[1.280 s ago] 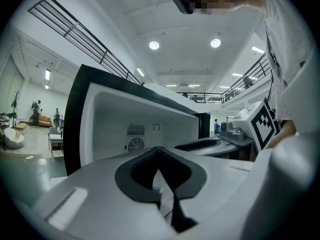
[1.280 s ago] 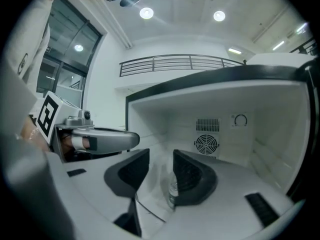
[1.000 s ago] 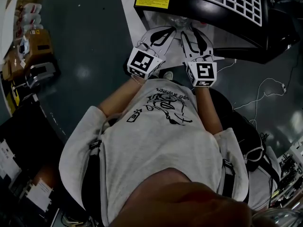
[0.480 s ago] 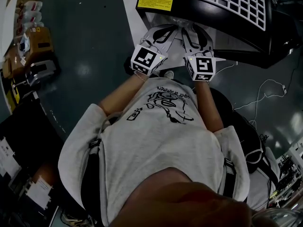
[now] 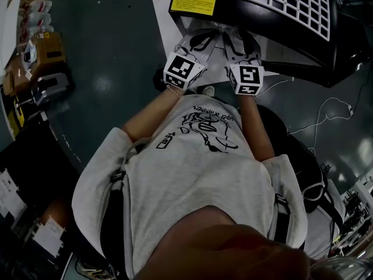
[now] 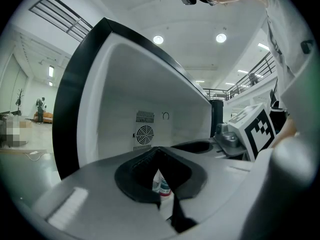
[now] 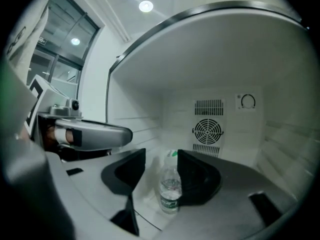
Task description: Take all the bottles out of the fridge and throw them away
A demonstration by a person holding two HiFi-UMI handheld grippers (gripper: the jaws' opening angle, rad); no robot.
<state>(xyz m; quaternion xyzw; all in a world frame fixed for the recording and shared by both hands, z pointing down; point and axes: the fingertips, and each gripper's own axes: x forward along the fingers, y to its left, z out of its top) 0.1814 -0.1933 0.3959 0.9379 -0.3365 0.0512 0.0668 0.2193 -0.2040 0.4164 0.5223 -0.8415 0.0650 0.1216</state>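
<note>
Black, white-lined fridge (image 5: 274,28) at 12 o'clock holds both grippers. The right gripper (image 7: 161,158) is nearer: its fingers have just been opening, and the upright bottle (image 7: 170,189) stands in their gap at 12 o'clock, untouched. The left gripper (image 6: 159,155) has its fingers closed, empty.
</note>
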